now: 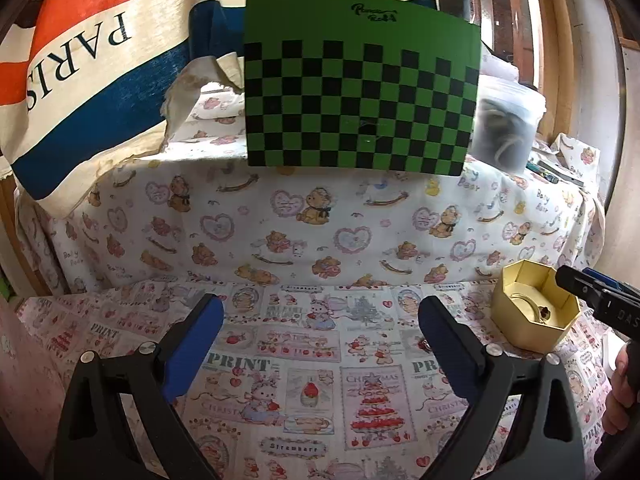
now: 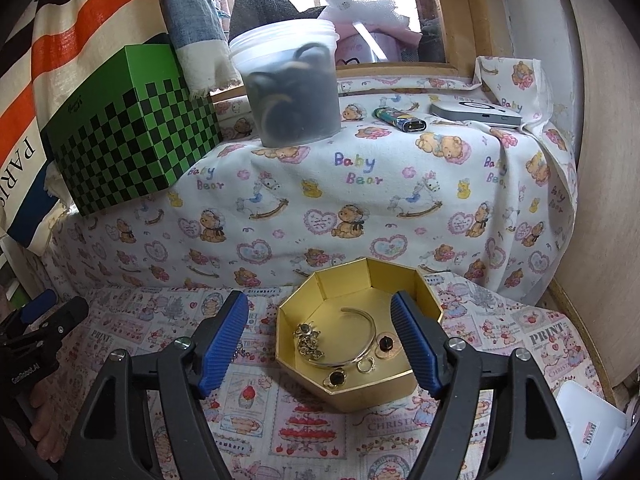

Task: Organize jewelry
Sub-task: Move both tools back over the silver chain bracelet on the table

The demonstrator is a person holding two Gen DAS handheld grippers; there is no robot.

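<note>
Surface: a low work surface covered with a printed cloth (image 1: pixel 316 364) of "PRINT", "CHRISTMAS" and strawberry panels; behind it a raised ledge draped in a "Baby Bear" teddy cloth (image 2: pixel 360 208).
Background: a striped "PARIS" fabric (image 1: pixel 80 64) hangs at 10 o'clock in the left wrist view; a wood-framed window (image 2: pixel 440 20) sits at 1 o'clock in the right wrist view.
Jewelry box: a gold octagonal box (image 2: pixel 352 388), lid off, stands on the printed cloth. In the left wrist view it is at 3 o'clock (image 1: pixel 532 332).
Box contents: a gold bangle (image 2: pixel 368 332), a cluster of gold chain pieces (image 2: pixel 308 340), a small ring (image 2: pixel 366 367), a dark-stoned piece (image 2: pixel 335 378) and a dark stud on a round coppery disc (image 2: pixel 387 344), all lying on the box floor.
Left gripper (image 1: pixel 320 320): jaws spread wide, only bare printed cloth between them. Its tip also shows at 9 o'clock in the right wrist view.
Right gripper (image 2: pixel 320 320): jaws well apart and gripping nothing; the right blue pad (image 2: pixel 416 344) hangs over the box's right side, the left pad is outside the box over the cloth.
Loose item: a small dark-red piece (image 1: pixel 425 345) lies on the cloth just beside the left gripper's right finger; too small to identify.
On the ledge: a green-and-black checkered box (image 2: pixel 132 132) at 10 o'clock, a clear plastic tub (image 2: pixel 292 84) of dark bands at 12 o'clock, a lighter (image 2: pixel 400 118) and a flat grey device (image 2: pixel 476 114) at 1 o'clock.
In the way: nothing lies between the right gripper and the box opening.
</note>
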